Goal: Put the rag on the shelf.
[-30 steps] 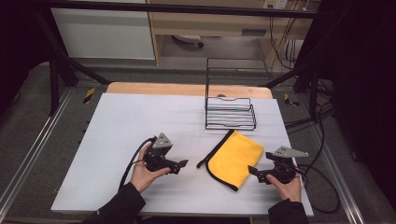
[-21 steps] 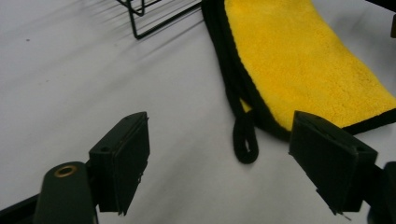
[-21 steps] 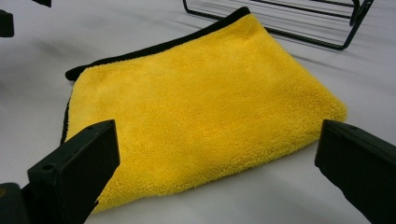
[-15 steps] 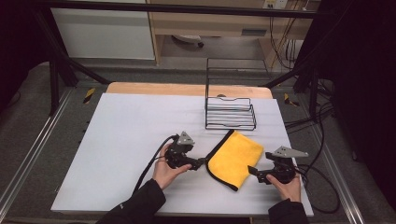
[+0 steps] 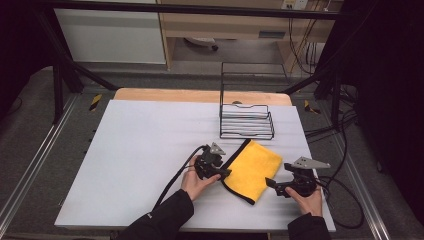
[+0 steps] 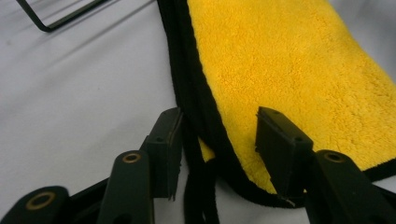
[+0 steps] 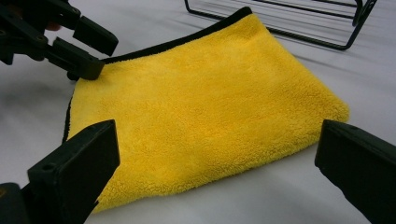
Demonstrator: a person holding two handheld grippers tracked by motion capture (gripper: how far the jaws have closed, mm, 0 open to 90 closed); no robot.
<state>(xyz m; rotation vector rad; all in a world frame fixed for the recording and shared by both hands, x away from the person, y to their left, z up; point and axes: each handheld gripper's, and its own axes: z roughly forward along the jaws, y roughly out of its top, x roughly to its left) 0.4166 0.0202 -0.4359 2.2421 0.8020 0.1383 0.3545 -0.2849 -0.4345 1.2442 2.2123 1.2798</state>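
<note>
The yellow cloth (image 5: pixel 251 169) is lying folded on the surface (image 5: pixel 140 145) before the wire rack (image 5: pixel 247 121); the left tongs (image 5: pixel 223 173) have been sliding in to its edge. Their jaws are straddling the black hem (image 6: pixel 187 93), apart, suggesting a pinch is coming. The right tongs (image 7: pixel 215 172) are waiting wide open.

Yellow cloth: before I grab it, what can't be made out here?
- Yellow cloth: its underside and inner layers, hidden by its own fold in every view.
- Left tongs: whether the tips touch the black hem, blocked by the tips themselves in the left gripper view.
- Wire rack: cut off by the right gripper view's top edge.
</note>
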